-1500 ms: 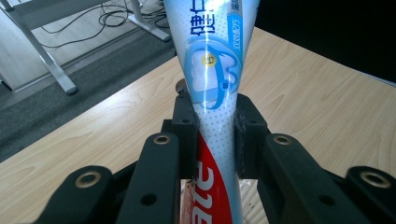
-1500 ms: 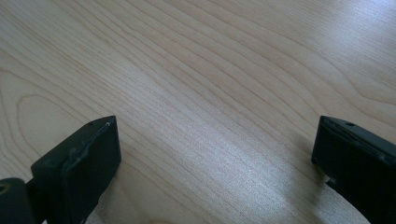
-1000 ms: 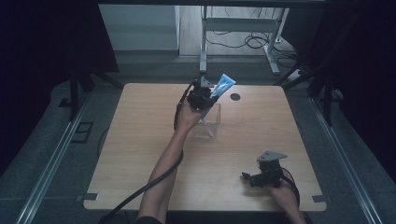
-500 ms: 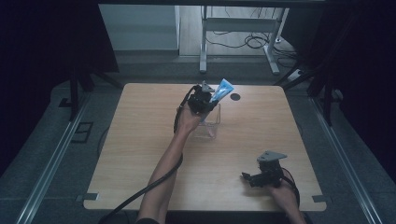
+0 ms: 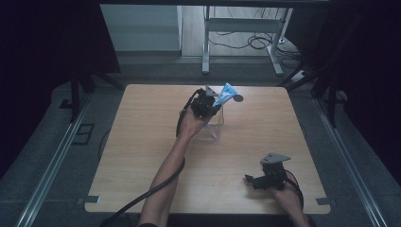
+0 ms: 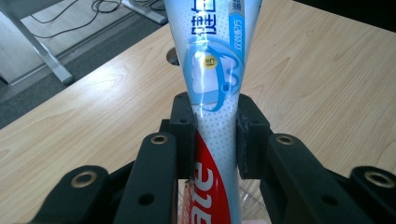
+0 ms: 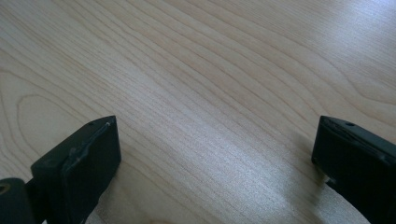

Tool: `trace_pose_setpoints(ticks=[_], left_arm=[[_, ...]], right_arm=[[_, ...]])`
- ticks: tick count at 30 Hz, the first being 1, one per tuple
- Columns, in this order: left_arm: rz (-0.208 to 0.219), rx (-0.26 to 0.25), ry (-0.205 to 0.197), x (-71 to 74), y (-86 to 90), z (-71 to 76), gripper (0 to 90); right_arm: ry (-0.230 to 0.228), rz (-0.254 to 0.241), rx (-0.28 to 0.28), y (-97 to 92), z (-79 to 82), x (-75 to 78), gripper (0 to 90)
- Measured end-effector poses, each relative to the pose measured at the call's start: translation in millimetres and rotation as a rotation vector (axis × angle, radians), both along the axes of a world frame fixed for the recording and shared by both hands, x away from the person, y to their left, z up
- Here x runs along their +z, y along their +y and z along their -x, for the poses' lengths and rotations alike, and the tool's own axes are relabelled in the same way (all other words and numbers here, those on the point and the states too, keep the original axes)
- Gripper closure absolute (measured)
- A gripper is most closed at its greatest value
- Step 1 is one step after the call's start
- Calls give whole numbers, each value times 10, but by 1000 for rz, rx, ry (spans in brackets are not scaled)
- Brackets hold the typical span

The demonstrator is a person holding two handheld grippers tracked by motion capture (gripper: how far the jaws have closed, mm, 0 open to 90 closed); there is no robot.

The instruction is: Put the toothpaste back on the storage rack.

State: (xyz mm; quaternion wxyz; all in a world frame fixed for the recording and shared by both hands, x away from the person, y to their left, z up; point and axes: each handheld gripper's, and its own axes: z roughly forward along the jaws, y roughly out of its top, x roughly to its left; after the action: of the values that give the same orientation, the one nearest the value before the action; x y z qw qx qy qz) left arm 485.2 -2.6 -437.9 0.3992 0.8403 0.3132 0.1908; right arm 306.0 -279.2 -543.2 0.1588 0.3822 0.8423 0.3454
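Left gripper (image 5: 208, 105), upper centre of the high view: jaws clamped across the mid-body of a blue, white and red plastic toothpaste tube (image 6: 212, 88), pads pressing both sides. Tube held over the small clear plastic open-topped box (image 5: 211, 128) at the frame's centre, flat crimped end tilted toward the upper right, lower end apparently within the box, presumably to stand the tube inside. Grip set mid-body, likely to keep the tube from swinging.

Right gripper (image 5: 265, 179), lower right of the high view: jaws spread wide, nothing between them, bare light wooden worktop (image 7: 210, 93) beneath; parked well apart, probably to leave the box unobstructed.

Small dark round disc (image 5: 238, 99) on the worktop just beyond the tube's tip.
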Motion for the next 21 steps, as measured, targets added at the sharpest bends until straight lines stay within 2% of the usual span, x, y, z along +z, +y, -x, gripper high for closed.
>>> trace_pose_setpoints(ticks=[8,21], left_arm=[[-13,-7,6,-29,4,13,719],[-63,-15,19,-72,29,51,709]], right_arm=[[0,0,0,0,0,0,8],[0,0,0,0,0,0,8]])
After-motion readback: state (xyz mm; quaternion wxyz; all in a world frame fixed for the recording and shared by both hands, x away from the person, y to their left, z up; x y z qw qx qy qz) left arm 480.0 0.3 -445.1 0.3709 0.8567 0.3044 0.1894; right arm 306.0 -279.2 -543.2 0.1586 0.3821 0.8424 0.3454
